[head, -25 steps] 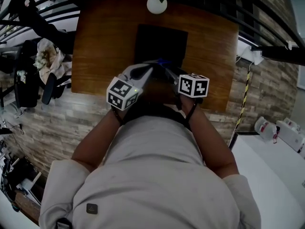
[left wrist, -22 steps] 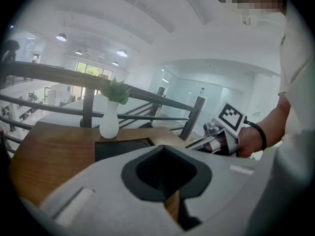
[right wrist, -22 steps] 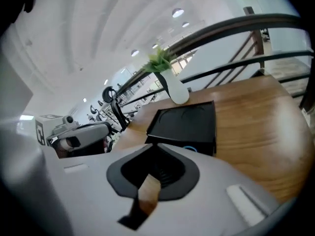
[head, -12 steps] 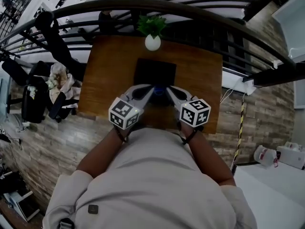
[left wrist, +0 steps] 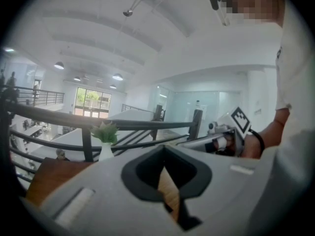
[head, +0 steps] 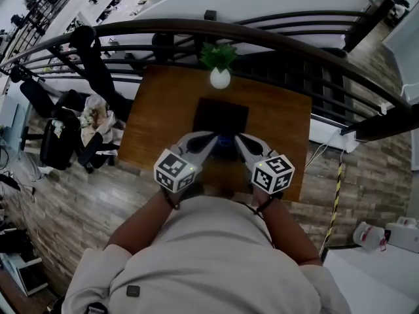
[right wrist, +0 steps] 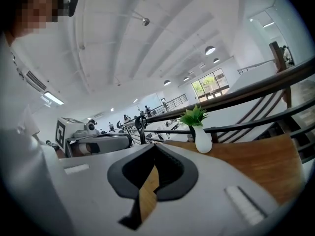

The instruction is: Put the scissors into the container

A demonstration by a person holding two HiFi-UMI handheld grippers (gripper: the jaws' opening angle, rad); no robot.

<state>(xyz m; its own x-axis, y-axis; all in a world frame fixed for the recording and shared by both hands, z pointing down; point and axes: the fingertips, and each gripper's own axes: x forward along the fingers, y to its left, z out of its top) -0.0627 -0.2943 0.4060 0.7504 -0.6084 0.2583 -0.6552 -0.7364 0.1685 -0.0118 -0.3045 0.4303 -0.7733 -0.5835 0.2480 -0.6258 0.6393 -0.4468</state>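
1. The worktop [head: 157, 110] is warm brown with wood grain.
2. The container [head: 221, 113] is plain black.
3. The vase [head: 220, 79] is white, and its plant [head: 219, 54] is green.
4. The left claw [head: 211, 137] and right claw [head: 239, 139] are pale grey, with black-and-white squares on their cubes.
5. The floor [head: 85, 201] is grey-brown planks.
6. The shirt [head: 216, 260] is light greyish beige.

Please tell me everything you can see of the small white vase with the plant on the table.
The vase is small, white and smooth, perhaps ceramic, with a round body and a narrow neck. Green pointed leaves rise from it. It stands upright at the far edge of the wooden table, just before the dark railing and beyond the dark container. Only the table touches it.
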